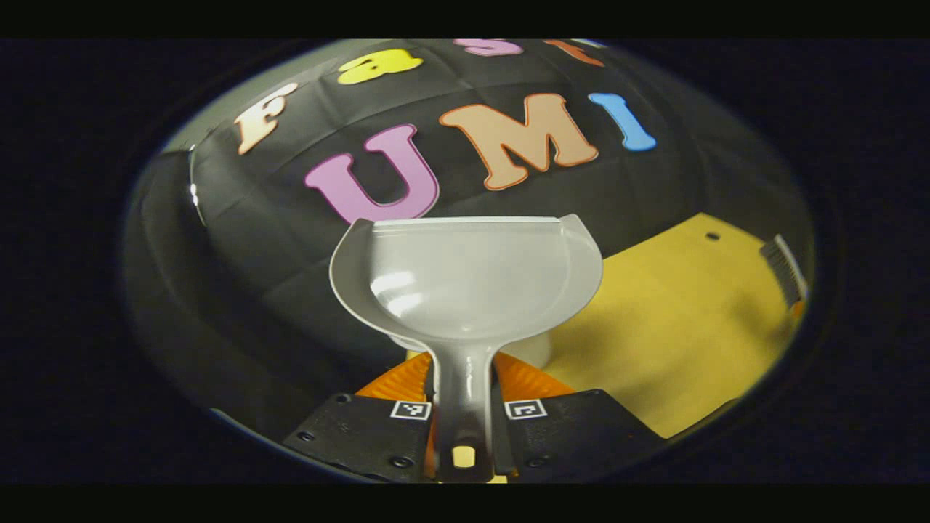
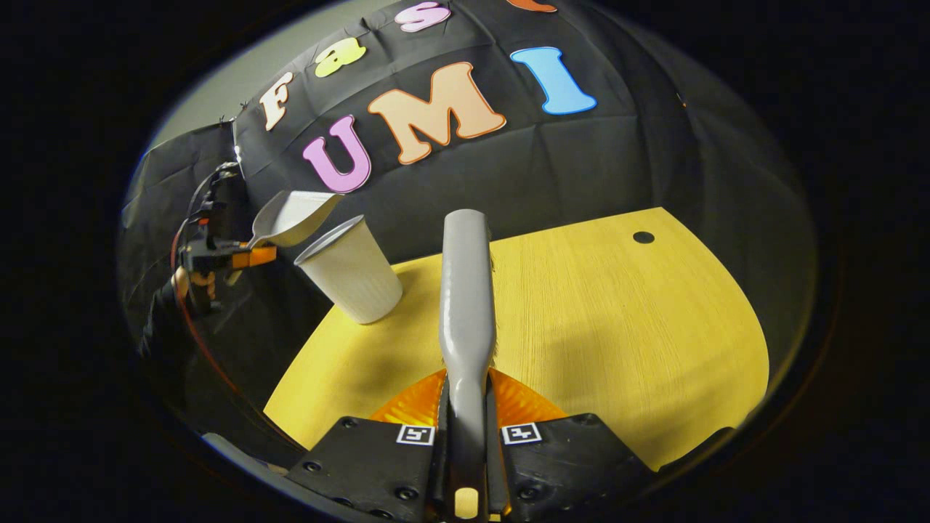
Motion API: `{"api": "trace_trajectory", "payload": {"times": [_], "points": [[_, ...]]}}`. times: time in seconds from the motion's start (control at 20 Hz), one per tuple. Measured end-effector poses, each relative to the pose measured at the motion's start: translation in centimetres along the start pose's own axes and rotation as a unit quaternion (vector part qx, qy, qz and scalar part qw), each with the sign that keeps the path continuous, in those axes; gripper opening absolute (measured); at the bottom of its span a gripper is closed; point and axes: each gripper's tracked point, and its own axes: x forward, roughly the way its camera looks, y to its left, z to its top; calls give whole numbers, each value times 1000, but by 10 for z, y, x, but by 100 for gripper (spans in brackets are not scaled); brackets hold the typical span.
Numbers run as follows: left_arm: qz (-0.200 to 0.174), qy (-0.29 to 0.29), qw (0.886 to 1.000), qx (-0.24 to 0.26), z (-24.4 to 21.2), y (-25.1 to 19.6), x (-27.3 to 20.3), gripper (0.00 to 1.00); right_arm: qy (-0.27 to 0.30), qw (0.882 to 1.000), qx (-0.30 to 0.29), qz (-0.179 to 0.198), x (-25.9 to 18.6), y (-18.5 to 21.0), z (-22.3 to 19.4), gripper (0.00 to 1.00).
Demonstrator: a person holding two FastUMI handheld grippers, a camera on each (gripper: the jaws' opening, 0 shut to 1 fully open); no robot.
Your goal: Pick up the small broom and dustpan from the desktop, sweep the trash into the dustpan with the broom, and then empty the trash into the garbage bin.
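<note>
My left gripper (image 1: 465, 407) is shut on the handle of a pale grey dustpan (image 1: 465, 283), held in the air with its scoop facing me; I see no trash inside. In the right gripper view the dustpan (image 2: 290, 216) hangs just above and left of the rim of a white cup-shaped garbage bin (image 2: 352, 272) at the table's left corner, held by the left gripper (image 2: 251, 256). A sliver of the bin (image 1: 534, 349) shows under the pan. My right gripper (image 2: 465, 414) is shut on the grey broom (image 2: 465, 290), which points forward over the table. The broom's bristles (image 1: 785, 269) show at far right.
The yellow wooden table (image 2: 617, 334) has a small round hole (image 2: 643, 237) near its far edge. A hand (image 2: 190, 280) holds the left gripper beyond the table's left edge. Black cloth walls stand close behind.
</note>
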Motion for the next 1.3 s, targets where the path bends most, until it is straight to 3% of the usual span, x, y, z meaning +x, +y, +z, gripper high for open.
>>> {"api": "trace_trajectory", "payload": {"times": [0.1, 0.25, 0.3, 0.4, 0.6, 0.75, 0.9, 1.3], "points": [[-24, 6, 998, -53, -13, -40, -7, 23, -14, 1000, 0, -18, 6, -4, 8, 18], [-29, -1, 998, -56, -45, -86, -38, 23, -19, 998, -21, -58, 10, -16, 7, 18], [-34, 11, 997, -66, -62, -101, -45, 22, -14, 997, -27, -70, 11, -21, 3, 14], [-52, 47, 993, -93, -96, -136, -50, 22, 1, 995, -33, -93, 16, -29, -10, 18], [-57, 128, 984, -113, -179, -176, -44, 23, 77, 985, -43, -147, 43, -53, -61, 18], [-60, 198, 972, -111, -230, -196, -35, 24, 152, 976, -23, -156, 62, -61, -107, 18], [-65, 238, 962, -120, -228, -193, -36, 24, 183, 967, -34, -173, 64, -66, -122, 18], [-47, 232, 967, -98, -229, -196, -37, 25, 226, 953, -57, -194, 65, -77, -137, 18]]}}
